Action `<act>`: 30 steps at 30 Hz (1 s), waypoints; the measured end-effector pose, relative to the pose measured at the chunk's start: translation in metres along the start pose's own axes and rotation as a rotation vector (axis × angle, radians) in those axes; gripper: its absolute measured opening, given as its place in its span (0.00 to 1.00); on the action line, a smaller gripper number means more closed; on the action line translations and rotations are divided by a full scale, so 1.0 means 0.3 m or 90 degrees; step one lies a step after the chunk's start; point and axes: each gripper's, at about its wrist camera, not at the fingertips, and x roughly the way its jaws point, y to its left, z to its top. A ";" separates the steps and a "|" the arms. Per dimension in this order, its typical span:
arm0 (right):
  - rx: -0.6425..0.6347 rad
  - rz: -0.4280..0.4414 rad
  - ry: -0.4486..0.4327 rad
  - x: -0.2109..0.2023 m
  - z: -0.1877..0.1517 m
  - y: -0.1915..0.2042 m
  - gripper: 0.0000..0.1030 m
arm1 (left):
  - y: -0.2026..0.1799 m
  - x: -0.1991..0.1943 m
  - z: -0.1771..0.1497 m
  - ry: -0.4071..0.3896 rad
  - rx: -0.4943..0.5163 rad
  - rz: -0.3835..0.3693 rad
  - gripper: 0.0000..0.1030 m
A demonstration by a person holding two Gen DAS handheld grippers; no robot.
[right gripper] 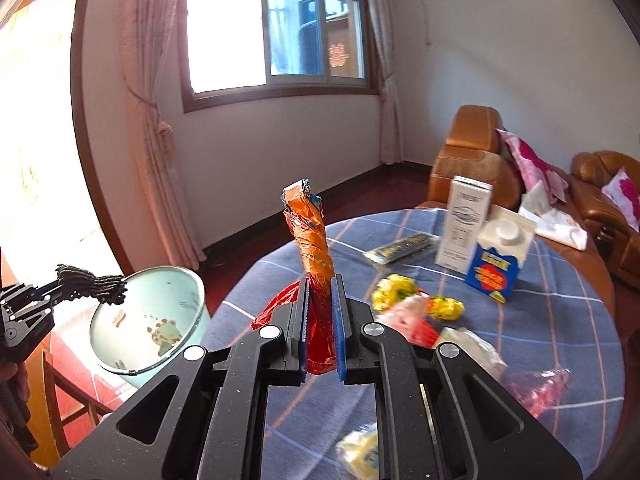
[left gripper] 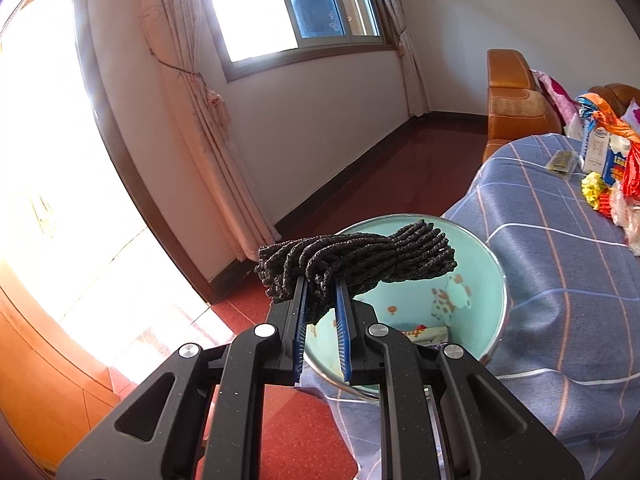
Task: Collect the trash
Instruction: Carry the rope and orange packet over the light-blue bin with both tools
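My left gripper [left gripper: 321, 280] is shut on a black bundle of cord [left gripper: 356, 260] and holds it over the open mouth of a mint-green bin [left gripper: 472, 276] beside the table. From the right wrist view the same bundle [right gripper: 94, 283] hangs above the bin [right gripper: 148, 320]. My right gripper [right gripper: 322, 280] is shut on a twisted orange and red wrapper [right gripper: 310, 248], held upright above the table. The wrapper also shows at the right edge of the left wrist view [left gripper: 612, 124].
A round table with a blue checked cloth [right gripper: 560, 340] carries a white carton [right gripper: 464, 224], a blue carton [right gripper: 500, 264], a dark flat packet [right gripper: 404, 248], yellow crumpled wrappers [right gripper: 400, 288] and clear plastic scraps [right gripper: 536, 388]. Orange armchairs [right gripper: 468, 160] stand behind. A card packet [left gripper: 424, 334] lies inside the bin.
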 end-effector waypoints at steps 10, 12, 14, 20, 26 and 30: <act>-0.054 0.057 0.018 0.114 0.019 0.147 0.11 | 0.049 0.032 -0.010 0.020 -0.008 0.029 0.13; -0.063 0.067 0.023 0.138 0.020 0.174 0.11 | 0.066 0.037 -0.016 0.023 -0.011 0.035 0.13; -0.068 0.076 0.027 0.160 0.020 0.189 0.11 | 0.080 0.051 -0.014 0.027 -0.015 0.040 0.13; -0.091 0.093 0.042 0.229 0.018 0.251 0.11 | 0.112 0.074 -0.022 0.032 -0.021 0.051 0.13; -0.112 0.108 0.060 0.285 0.004 0.306 0.11 | 0.122 0.090 -0.034 0.034 -0.023 0.060 0.13; -0.126 0.116 0.070 0.310 -0.007 0.340 0.11 | 0.123 0.095 -0.034 0.033 -0.025 0.065 0.13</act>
